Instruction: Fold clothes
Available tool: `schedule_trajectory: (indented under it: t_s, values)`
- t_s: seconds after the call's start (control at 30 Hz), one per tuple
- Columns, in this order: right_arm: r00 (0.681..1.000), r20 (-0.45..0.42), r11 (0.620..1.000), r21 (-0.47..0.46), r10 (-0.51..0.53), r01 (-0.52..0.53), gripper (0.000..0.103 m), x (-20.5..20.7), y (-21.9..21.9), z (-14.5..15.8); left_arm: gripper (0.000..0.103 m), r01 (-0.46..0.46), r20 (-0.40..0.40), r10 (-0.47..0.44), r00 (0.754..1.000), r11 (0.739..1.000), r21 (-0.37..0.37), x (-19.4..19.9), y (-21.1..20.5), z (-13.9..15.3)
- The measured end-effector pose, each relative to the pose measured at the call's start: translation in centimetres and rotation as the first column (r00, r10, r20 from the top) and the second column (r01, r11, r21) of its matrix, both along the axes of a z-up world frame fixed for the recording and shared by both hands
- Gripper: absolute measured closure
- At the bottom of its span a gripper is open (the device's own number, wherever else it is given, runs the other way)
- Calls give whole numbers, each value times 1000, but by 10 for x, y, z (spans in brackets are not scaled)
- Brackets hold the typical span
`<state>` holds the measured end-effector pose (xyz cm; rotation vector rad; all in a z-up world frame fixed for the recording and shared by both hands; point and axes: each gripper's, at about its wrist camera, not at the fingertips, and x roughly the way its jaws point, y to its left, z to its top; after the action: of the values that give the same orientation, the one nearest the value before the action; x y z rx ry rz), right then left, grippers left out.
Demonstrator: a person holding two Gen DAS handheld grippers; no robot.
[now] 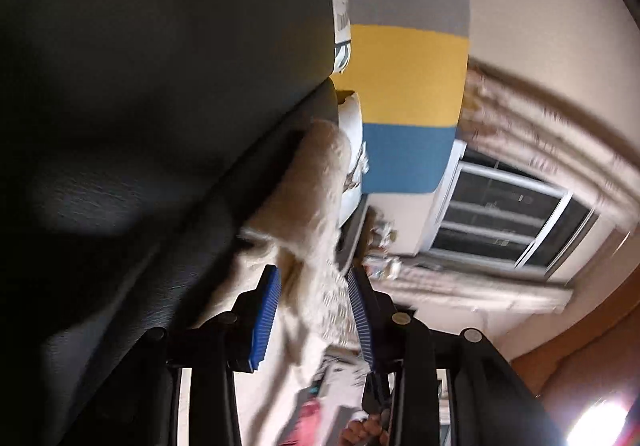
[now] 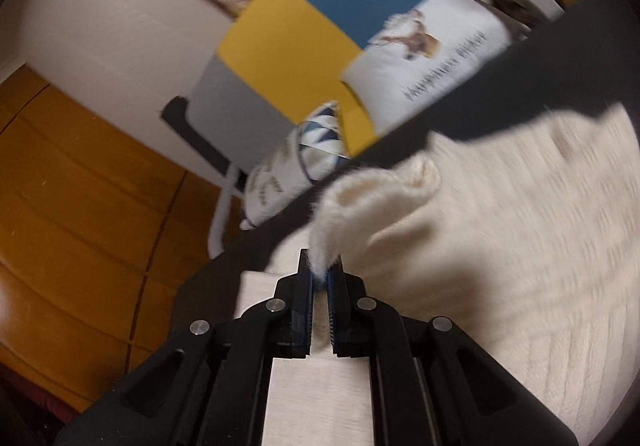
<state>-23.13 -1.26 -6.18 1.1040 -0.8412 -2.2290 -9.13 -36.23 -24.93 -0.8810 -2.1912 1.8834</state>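
Observation:
A cream knitted garment (image 2: 500, 246) lies spread over a black surface (image 2: 480, 102). My right gripper (image 2: 321, 262) is shut on a fuzzy corner of it, and the cloth rises from the pads in a peak. In the left wrist view, which is rolled on its side, another part of the cream garment (image 1: 304, 186) trails off the black surface (image 1: 160, 86) and runs between the blue pads of my left gripper (image 1: 313, 272). Those jaws stand well apart, with the cloth loose in the gap. Both views are motion-blurred.
A chair with a blue, yellow and grey back (image 2: 304, 38) holds a white printed cushion (image 2: 432, 58) just beyond the black surface. Orange wooden floor (image 2: 80, 186) lies to the left. A dark window (image 1: 500, 218) with curtains is behind. A hand (image 1: 364, 430) shows below the left gripper.

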Motion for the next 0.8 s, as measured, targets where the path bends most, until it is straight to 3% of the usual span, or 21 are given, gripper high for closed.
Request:
schedule_trajectory:
  t_s: [0.1, 0.23, 0.43, 0.5, 0.63, 0.7, 0.8]
  values:
    - [999, -27, 1000, 13, 24, -24, 97, -3, -8, 21, 69, -28, 2, 28, 1000, 998, 63, -15, 11, -5]
    - [997, -59, 999, 2, 45, -45, 97, -6, -15, 42, 69, -19, 6, 19, 1000, 998, 58, -27, 25, -4]
    - [990, -107, 996, 4, 93, -93, 97, -8, -27, 73, 69, -49, 79, 45, 996, 998, 47, -47, 26, -18]
    - [985, -137, 994, 15, 107, -106, 97, -7, -30, 89, 74, -72, 65, 72, 995, 997, 7, -46, 21, -11]
    - [976, -194, 994, 49, 101, -93, 97, -1, -19, 105, 83, -117, -31, 114, 993, 981, -157, -37, 11, 18]
    - [983, -173, 997, 57, 67, -58, 97, 0, -2, 90, 86, -103, -57, 93, 994, 970, -219, -35, 11, 28]
    - [998, -68, 998, 64, -3, 8, 97, -1, 29, 39, 94, -58, -58, 41, 997, 946, -318, -38, 17, 35]
